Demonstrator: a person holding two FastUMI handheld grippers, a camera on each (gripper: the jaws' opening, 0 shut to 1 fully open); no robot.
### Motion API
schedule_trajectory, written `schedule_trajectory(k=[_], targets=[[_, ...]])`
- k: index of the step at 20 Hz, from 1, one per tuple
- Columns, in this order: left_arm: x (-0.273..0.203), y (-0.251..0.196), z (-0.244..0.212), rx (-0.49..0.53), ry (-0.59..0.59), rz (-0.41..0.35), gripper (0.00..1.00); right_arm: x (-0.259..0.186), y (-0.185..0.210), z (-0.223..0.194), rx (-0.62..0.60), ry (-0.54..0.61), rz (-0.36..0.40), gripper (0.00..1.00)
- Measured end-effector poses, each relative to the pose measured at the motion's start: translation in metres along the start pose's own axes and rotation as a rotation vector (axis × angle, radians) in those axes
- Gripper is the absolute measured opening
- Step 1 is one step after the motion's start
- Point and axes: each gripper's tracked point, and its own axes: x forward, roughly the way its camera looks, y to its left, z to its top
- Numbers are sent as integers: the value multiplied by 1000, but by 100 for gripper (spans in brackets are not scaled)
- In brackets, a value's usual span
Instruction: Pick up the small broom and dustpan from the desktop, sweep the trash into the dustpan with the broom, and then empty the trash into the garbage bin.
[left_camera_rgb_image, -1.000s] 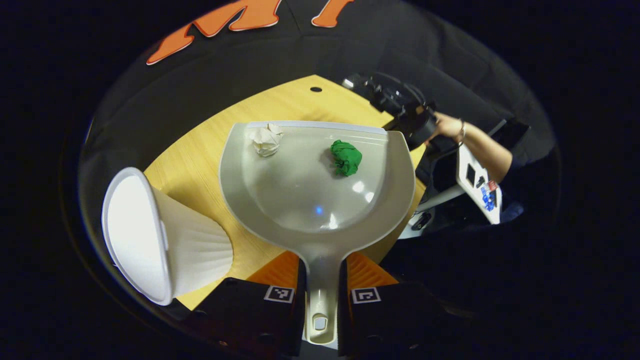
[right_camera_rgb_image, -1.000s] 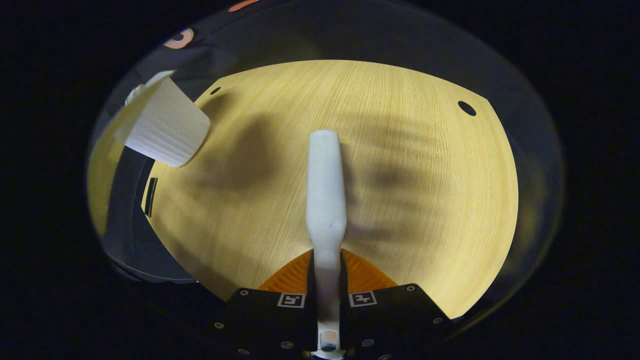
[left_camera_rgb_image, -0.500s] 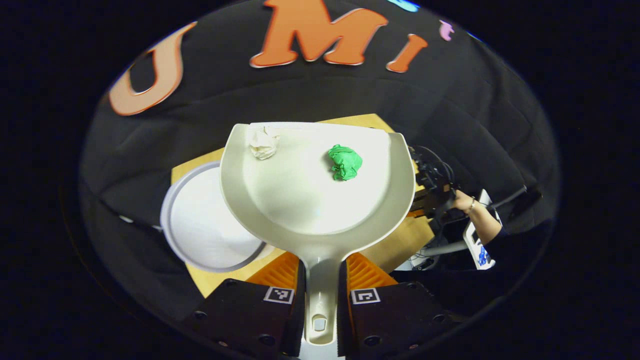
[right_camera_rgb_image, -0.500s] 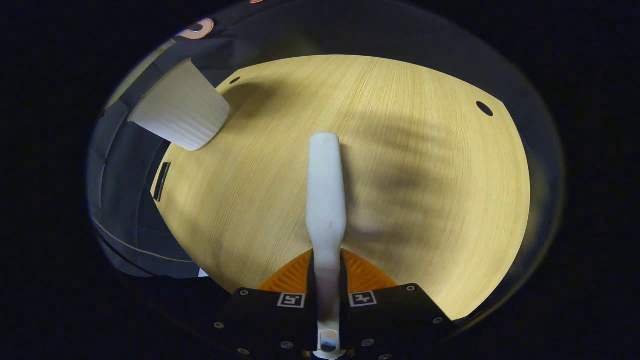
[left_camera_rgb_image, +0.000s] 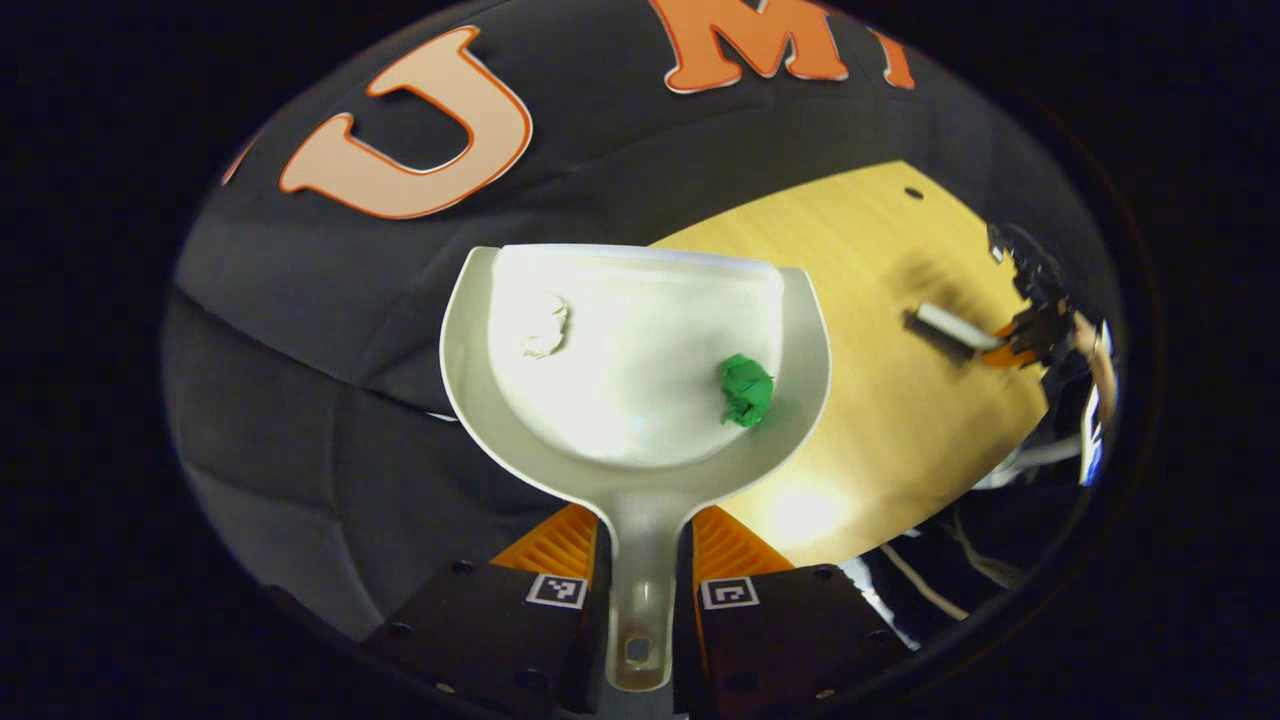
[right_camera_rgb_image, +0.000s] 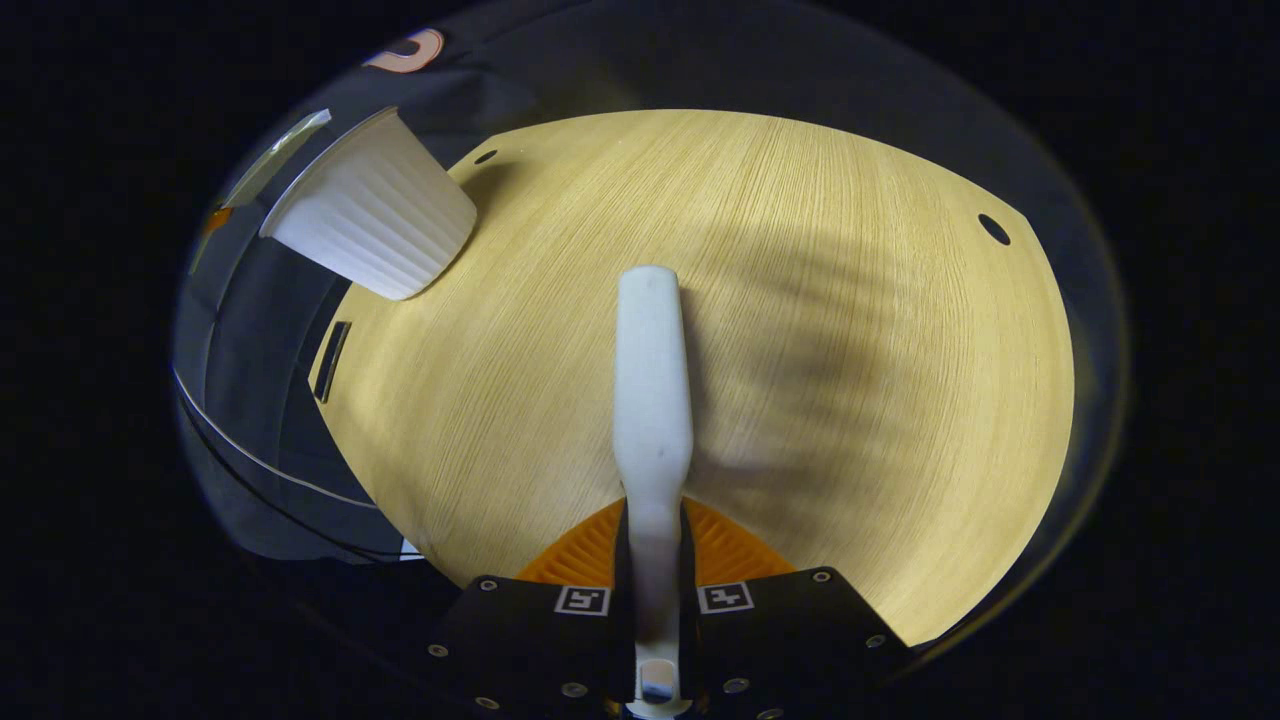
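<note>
The left gripper (left_camera_rgb_image: 640, 570) holds the dustpan (left_camera_rgb_image: 635, 400) by its handle, both fingers (left_camera_rgb_image: 545, 545) pressed against the narrow stem. The dustpan's long axis runs straight away from the gripper, handle nearest and its wide flat lip farthest, toward the black cloth wall. It is smooth, glossy pale plastic, rounded at the handle end and straight along the lip, with a raised rim on its curved sides. Inside it lie two scraps: a crumpled white paper ball (left_camera_rgb_image: 544, 327) near the left wall of the pan, and a crumpled green paper ball (left_camera_rgb_image: 746, 390) against the right wall, closer to the handle. The two are well apart. To the right of the dustpan lies the desk (left_camera_rgb_image: 880, 400), a light wood-grain top.

Farther off beyond the dustpan's right side, in the left gripper view, the right gripper (left_camera_rgb_image: 1010, 340) shows, small, with a pale stick reaching from it over the desk.

In the right gripper view, the right gripper (right_camera_rgb_image: 655, 560) grips the broom (right_camera_rgb_image: 652, 400) handle, fingers (right_camera_rgb_image: 725, 545) closed on its thin neck. The handle is smooth white plastic with a rounded end, and its long axis points straight away from the gripper over the desk (right_camera_rgb_image: 850, 400). The bristles cannot be seen. Left of the broom and well apart from it, at the desk's edge, stands the garbage bin (right_camera_rgb_image: 375, 220), a white ribbed container that widens toward its rim.
</note>
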Motion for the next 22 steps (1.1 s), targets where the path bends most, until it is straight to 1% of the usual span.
schedule_trajectory(k=[2, 6, 7, 9, 10, 11, 14, 17, 19, 21, 22], targets=[[3, 7, -5, 73, 44, 42, 27, -2, -4, -1, 4, -3, -10, 17], [-5, 20, -14, 208, 125, 93, 27, -5, -6, -4, 30, -10, -17, 17], [-7, 22, -10, 251, 141, 116, 27, -4, -6, -6, 37, -10, -18, 17], [-9, 36, -4, 370, 173, 188, 27, -4, -6, -10, 48, -8, -20, 17], [-8, 42, 1, 424, 185, 211, 27, -4, -6, -11, 53, -8, -19, 17], [-4, 42, 1, 440, 194, 210, 27, -4, -6, -13, 60, -8, -18, 17], [8, 25, 0, 385, 189, 144, 27, -4, -6, -15, 77, -10, -17, 17], [12, 14, 1, 316, 153, 122, 27, -6, -6, -17, 83, -8, -21, 17], [18, 0, 7, 216, 80, 109, 27, -7, -6, -17, 88, -6, -21, 17], [21, -22, 14, 99, 8, 60, 27, -10, -6, -18, 89, -1, -24, 17], [20, -31, 18, 58, -22, 43, 27, -11, -5, -18, 89, -4, -22, 17]])
